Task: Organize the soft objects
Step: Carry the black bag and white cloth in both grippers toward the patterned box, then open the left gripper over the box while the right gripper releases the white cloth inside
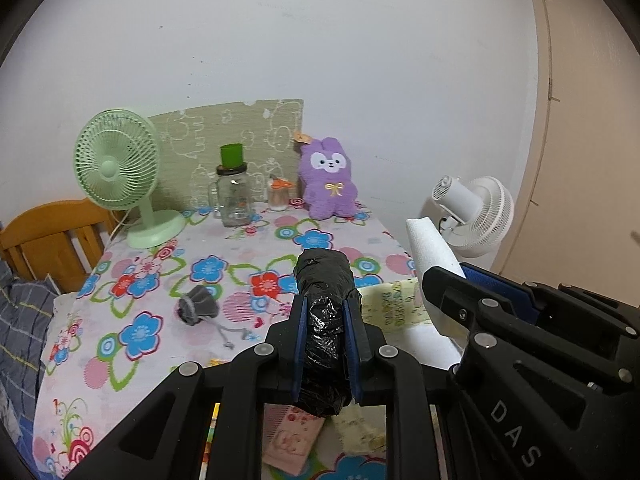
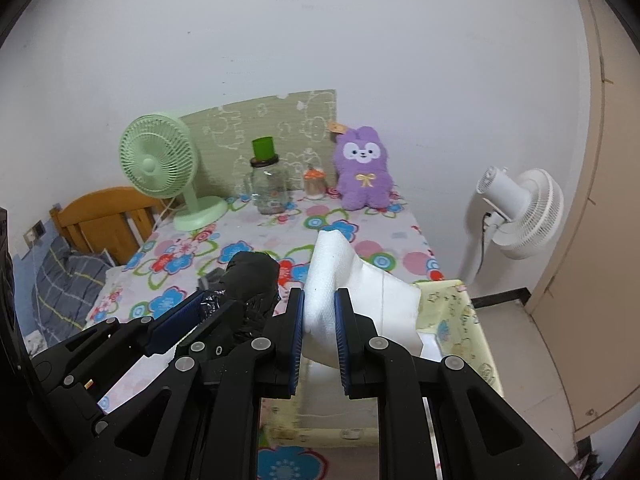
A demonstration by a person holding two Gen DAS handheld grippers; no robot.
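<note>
The left tongs (image 1: 326, 320) clamp a black bag roll (image 1: 323, 280), held above the floral surface (image 1: 140, 280). Just beside them, the right tongs (image 2: 319, 316) pinch white foam (image 2: 360, 292) over a yellow box (image 2: 476, 320). A grey pouch (image 1: 198, 305) lies on the surface.

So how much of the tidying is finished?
Nothing looks put away yet. In hand: the left claw grips a black plastic-wrapped roll, the right claw a white foam piece, both above the yellow fabric box. Left: a grey pouch on the table and the purple plush at the back.
</note>
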